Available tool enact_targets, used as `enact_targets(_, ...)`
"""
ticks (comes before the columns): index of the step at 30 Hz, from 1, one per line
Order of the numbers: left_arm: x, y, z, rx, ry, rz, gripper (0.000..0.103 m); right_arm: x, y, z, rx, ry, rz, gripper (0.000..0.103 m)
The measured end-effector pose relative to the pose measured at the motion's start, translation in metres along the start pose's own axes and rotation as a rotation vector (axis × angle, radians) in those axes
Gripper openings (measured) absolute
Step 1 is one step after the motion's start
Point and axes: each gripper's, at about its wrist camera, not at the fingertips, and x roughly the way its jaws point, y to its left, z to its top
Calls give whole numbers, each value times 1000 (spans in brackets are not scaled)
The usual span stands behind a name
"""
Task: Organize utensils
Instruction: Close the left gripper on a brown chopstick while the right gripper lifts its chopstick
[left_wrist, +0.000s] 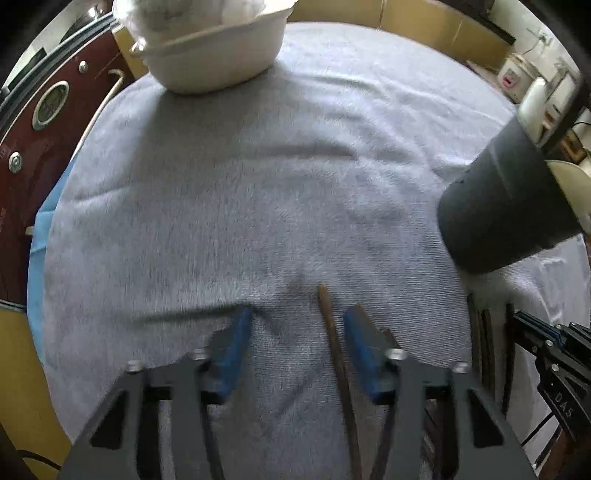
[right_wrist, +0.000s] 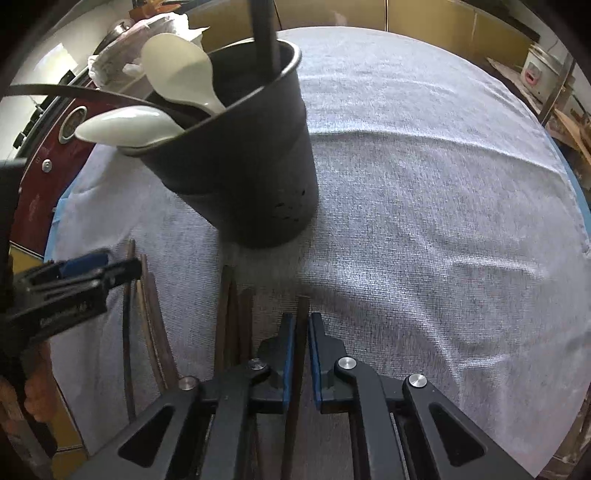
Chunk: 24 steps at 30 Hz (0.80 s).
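Fingers of the right gripper (right_wrist: 302, 325) nearly closed around one chopstick (right_wrist: 300, 354) lying on the towel (right_wrist: 424, 192), contact uncertain; left gripper (left_wrist: 297, 332) fingers wide apart, another chopstick (left_wrist: 334, 343) between them, ungrasped. Loose chopsticks (right_wrist: 232, 317) beside. Holder (right_wrist: 243, 162) with spoons (right_wrist: 181, 74) stands just ahead. Risk: thin stick pivots or slips, snags the cloth, knocks the holder.

Dim, soft daylight (motion-blurred throughout), with heavy fisheye warping at edges.
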Motion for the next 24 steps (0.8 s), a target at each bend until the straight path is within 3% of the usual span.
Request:
enact_targets(1,-1,-1,-1,3,-9,-4,9,-1,0,-3,7,-10,6,8)
enact_targets(8,-15,17,-27,-62,-56,-79,5,-22,-10,-30,30,-118,117,7)
enact_targets(14,-71,23,-61,-63,-203,-139,5,-70,-24,-60,-3,-267,160,7)
enact_targets(18,-123,16,-82,-55,-327,-167,5,-107,-18,-80,-30,-364,176,7)
enact_targets(24,-183,9,-107,-38,-450,-193,5,-157,-3,-108,-65,-517,211,7)
